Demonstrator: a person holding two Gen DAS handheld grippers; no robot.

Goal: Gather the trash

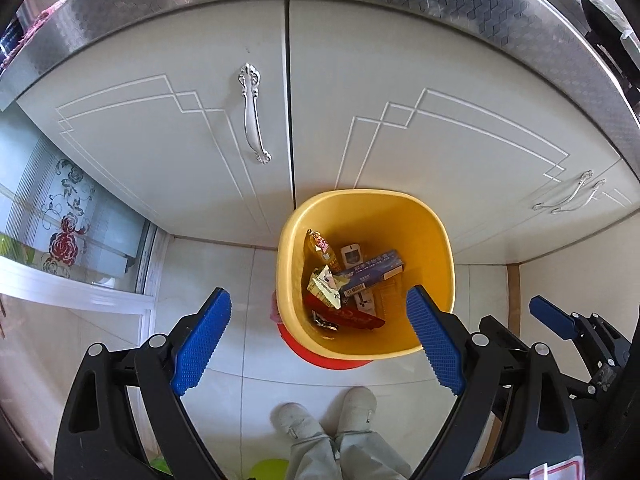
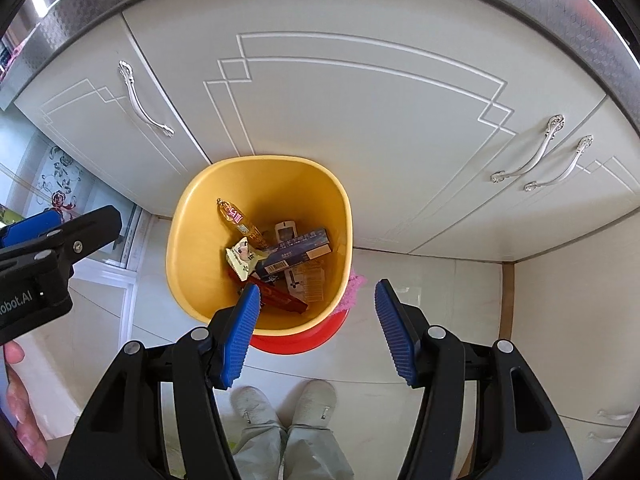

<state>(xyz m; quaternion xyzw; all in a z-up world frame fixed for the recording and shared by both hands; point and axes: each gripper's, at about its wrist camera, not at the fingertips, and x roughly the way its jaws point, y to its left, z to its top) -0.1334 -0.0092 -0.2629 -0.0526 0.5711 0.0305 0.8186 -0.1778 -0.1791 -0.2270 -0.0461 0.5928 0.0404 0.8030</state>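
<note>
Where I stand: both grippers hang over a yellow bin [image 1: 436, 240] on the floor, against white cupboard doors [image 1: 160, 140].
Writing: "obot.AI" reads on the left gripper's body in the right wrist view; print on the trash is too small to read.
Bin: upright, mouth up, sitting on a red base [image 2: 296, 340]; a pink scrap [image 2: 357, 282] pokes out beside it.
Trash: all in the bin's bottom. A blue carton [image 2: 296, 250] lies flat, its long axis running left to right across the view; an orange wrapper [image 2: 240, 220] leans up the wall; a cream packet [image 2: 242, 258], a red packet [image 2: 280, 298] and a white box [image 2: 285, 232] lie around it.
Left gripper [image 1: 320, 340]: fingers [image 1: 202, 340] spread wide, nothing between them; bin below, toward the right finger.
Right gripper [image 2: 316, 332]: fingers [image 2: 394, 332] apart and empty; bin below, toward the left finger.
Person: pale shoes [image 2: 288, 404] under both grippers.
</note>
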